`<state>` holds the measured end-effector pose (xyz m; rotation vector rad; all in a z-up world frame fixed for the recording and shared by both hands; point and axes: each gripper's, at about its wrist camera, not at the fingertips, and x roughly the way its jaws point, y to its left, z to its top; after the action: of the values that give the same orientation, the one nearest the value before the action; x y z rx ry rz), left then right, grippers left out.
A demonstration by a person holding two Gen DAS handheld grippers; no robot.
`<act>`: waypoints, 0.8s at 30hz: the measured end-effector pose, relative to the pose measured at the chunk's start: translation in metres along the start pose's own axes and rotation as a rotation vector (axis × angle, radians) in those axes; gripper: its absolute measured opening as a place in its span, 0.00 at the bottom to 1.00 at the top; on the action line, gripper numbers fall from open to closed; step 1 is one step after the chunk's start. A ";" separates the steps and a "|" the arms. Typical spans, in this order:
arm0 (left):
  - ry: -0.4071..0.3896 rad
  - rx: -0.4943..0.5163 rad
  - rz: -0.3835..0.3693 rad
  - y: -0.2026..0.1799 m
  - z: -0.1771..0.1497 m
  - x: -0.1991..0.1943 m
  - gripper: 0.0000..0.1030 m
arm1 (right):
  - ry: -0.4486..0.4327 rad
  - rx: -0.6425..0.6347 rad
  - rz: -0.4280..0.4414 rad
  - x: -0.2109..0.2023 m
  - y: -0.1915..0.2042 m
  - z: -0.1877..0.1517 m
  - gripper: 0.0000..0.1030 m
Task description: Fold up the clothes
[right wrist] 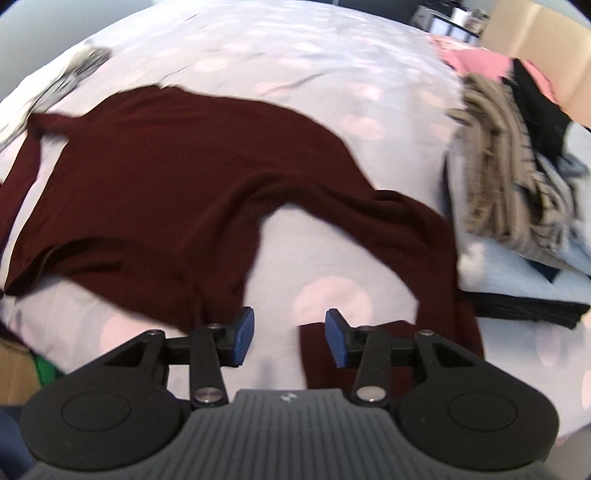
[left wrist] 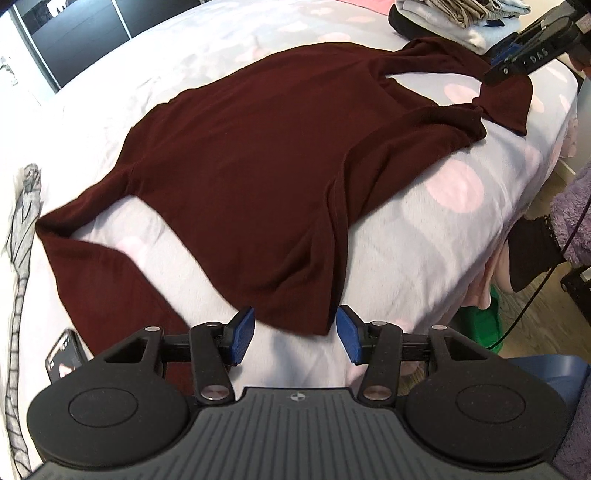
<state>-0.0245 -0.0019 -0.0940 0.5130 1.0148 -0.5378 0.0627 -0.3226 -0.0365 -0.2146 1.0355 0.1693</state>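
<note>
A dark maroon long-sleeved top [left wrist: 240,166] lies spread flat on the bed cover [left wrist: 424,240], which is white with pink dots. My left gripper [left wrist: 295,334] is open at the near hem corner, and the cloth edge reaches just between its blue pads [left wrist: 242,332]. My right gripper [left wrist: 517,62] hovers over the far sleeve end at the top right. In the right wrist view the top [right wrist: 166,177] sends one sleeve [right wrist: 424,236] curving down to my open right gripper [right wrist: 290,338]. The sleeve's cuff [right wrist: 317,365] lies under the right finger, not pinched.
A pile of folded clothes [right wrist: 517,192] sits right of the top, also seen as the pile [left wrist: 461,22] at the far edge. A grey striped garment [left wrist: 22,240] and a small black device [left wrist: 62,354] lie at the left. The bed drops off at the right above a green item [left wrist: 484,325].
</note>
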 end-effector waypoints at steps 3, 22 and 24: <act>-0.016 0.002 -0.010 -0.003 -0.001 0.002 0.44 | 0.007 -0.025 0.020 0.004 0.006 0.000 0.46; 0.038 -0.064 0.009 0.019 0.003 0.012 0.08 | 0.049 -0.304 0.154 0.041 0.066 -0.009 0.03; 0.036 -0.070 0.008 0.025 0.004 0.001 0.03 | 0.033 -0.320 0.159 0.028 0.063 -0.008 0.02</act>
<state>-0.0057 0.0139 -0.0895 0.4652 1.0623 -0.4858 0.0547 -0.2623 -0.0713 -0.4264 1.0552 0.4787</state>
